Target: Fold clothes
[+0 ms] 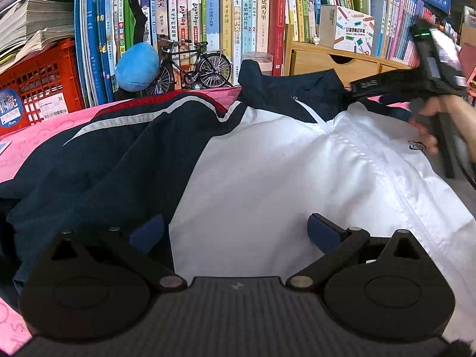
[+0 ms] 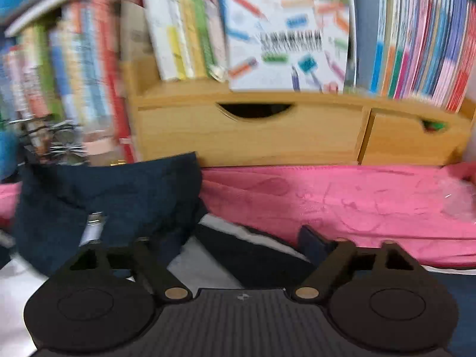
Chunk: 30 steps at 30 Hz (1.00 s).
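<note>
Two grippers flank one jacket (image 1: pixel 267 163), spread chest-up on the pink surface (image 1: pixel 44 136). Left gripper (image 1: pixel 235 232), fingers spread, hovers over its hem; right gripper (image 2: pixel 226 247), fingers apart, sits nearest the blurred collar (image 2: pixel 119 190).
</note>
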Available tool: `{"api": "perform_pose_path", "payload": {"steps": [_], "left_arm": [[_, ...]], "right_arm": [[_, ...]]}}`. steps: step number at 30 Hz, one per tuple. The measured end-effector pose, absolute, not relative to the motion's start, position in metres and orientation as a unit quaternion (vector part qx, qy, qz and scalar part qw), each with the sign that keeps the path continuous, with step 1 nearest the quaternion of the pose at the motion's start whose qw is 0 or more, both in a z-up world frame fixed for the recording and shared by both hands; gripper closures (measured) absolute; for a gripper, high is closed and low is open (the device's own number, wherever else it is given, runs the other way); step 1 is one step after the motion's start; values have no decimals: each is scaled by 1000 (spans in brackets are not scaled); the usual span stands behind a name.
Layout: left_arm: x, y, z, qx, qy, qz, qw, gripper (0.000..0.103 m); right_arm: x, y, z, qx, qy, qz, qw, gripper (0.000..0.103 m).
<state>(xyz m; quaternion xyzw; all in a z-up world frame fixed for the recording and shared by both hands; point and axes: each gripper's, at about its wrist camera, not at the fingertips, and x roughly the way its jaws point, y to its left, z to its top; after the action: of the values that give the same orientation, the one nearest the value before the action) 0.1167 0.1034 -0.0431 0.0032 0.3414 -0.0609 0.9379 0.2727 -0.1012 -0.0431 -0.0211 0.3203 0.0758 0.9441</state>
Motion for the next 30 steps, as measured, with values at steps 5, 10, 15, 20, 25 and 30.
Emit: {"api": "perform_pose_path", "payload": {"steps": [5, 10, 15, 20, 25, 30], "left_arm": [[102, 121, -31, -26, 286, -19, 958, 6], [47, 154, 11, 9, 150, 87, 985, 0], [78, 169, 15, 122, 212, 67, 967, 0], [144, 160, -17, 194, 277, 101, 936, 0], [168, 191, -18, 145, 320, 166, 921, 68], [160, 257, 12, 95, 314, 293, 898, 92]], "right_arm": [[210, -92, -18, -22, 296, 198, 934, 12], [195, -79, -29, -33, 307, 232, 922, 12], [189, -68, -44, -51, 321, 234, 916, 8], [183, -59, -57, -66, 334, 235, 910, 4], [182, -61, -58, -66, 337, 233, 910, 1], [183, -61, -58, -65, 338, 233, 909, 0]]}}
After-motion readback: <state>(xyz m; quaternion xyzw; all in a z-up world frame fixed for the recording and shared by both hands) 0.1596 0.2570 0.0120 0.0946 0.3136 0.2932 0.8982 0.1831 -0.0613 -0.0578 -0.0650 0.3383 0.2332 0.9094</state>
